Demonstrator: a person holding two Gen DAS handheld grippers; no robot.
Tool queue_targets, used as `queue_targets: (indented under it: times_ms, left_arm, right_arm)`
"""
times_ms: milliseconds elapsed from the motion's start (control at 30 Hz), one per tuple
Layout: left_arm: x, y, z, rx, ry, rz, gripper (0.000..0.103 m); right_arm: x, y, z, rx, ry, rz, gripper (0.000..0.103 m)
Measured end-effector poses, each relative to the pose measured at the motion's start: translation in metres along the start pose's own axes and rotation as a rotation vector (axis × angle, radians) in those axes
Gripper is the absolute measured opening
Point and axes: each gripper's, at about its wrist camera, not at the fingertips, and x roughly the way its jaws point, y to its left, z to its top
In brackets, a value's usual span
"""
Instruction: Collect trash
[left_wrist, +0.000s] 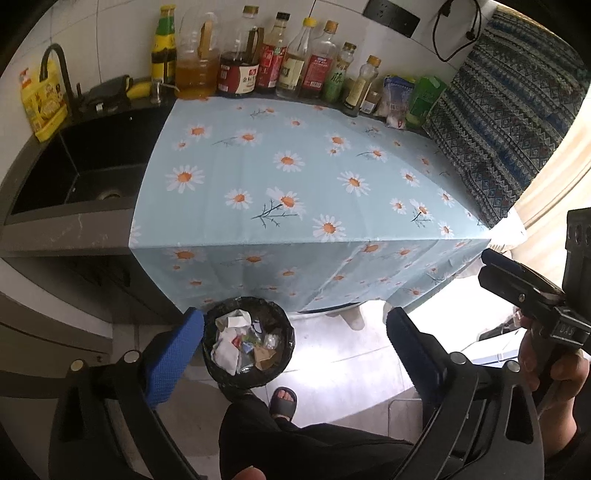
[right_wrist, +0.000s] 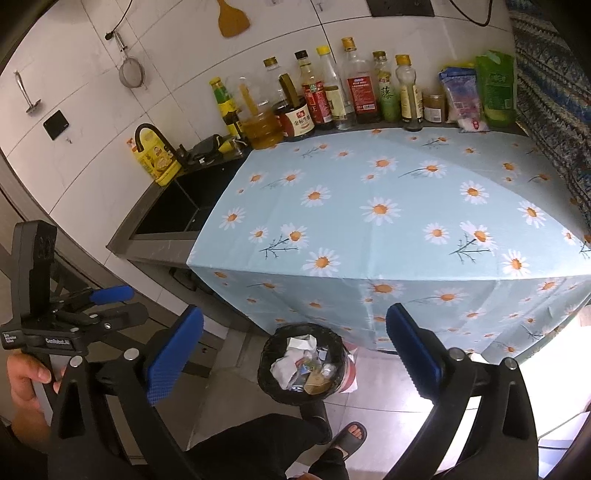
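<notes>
Counter (left_wrist: 295, 177) draped in a pale blue daisy-print cloth, its top bare and its front edge hanging toward the floor. Patterned blue fabric (left_wrist: 517, 110) rises at the right end; a dark sink (left_wrist: 92, 173) with a black tap (left_wrist: 55, 70) adjoins the left end. A row of bottles (left_wrist: 258, 59) and packets stands along the tiled wall behind the cloth, with a yellow bag (left_wrist: 40, 103) beside the tap. A strainer (right_wrist: 131, 70) and a wooden spatula (right_wrist: 232, 18) hang on the wall.

Bin (left_wrist: 248, 341), lined with a black bag, stands on the floor tiles against the hanging cloth. It holds the trash (left_wrist: 240, 343): crumpled white paper, wrappers and a brown scrap. A sandalled foot (left_wrist: 283, 402) and a dark trouser leg lie just below it.

Left gripper (left_wrist: 295, 332) hangs above the floor, jaws spread wide and empty; the bin appears just inside its left blue finger. Right gripper (right_wrist: 295, 332) is likewise spread wide and empty, the bin showing between its fingers, nearer the left one. Each gripper appears at the edge of the other's view, gripped by a hand (left_wrist: 550, 369).
</notes>
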Motion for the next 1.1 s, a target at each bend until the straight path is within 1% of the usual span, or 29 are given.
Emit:
queue_targets:
  times_ms: [233,433,633,767,1100]
  left_arm:
    - [-0.012,-0.009,-0.003,0.003,-0.036,0.004,0.096]
    - [-0.020,-0.018,-0.004,0.026,-0.063,0.028,0.096]
    - [-0.026,-0.024,-0.004,0.043,-0.083,0.027,0.096]
    - [-0.027,-0.024,-0.005,0.056,-0.082,0.027,0.096]
    - [-0.026,-0.022,-0.008,0.064,-0.086,0.023,0.096]
  right_arm:
    - [-0.013,-0.002,-0.006,-0.019,-0.008,-0.010,0.098]
    - [-0.025,0.002,-0.004,-0.031,-0.026,-0.009,0.098]
    - [-0.032,0.004,-0.006,-0.035,-0.046,-0.019,0.098]
    - [-0.036,0.001,-0.008,-0.019,-0.070,-0.027,0.098]
    - [-0.032,0.000,-0.010,-0.008,-0.065,-0.037,0.098]
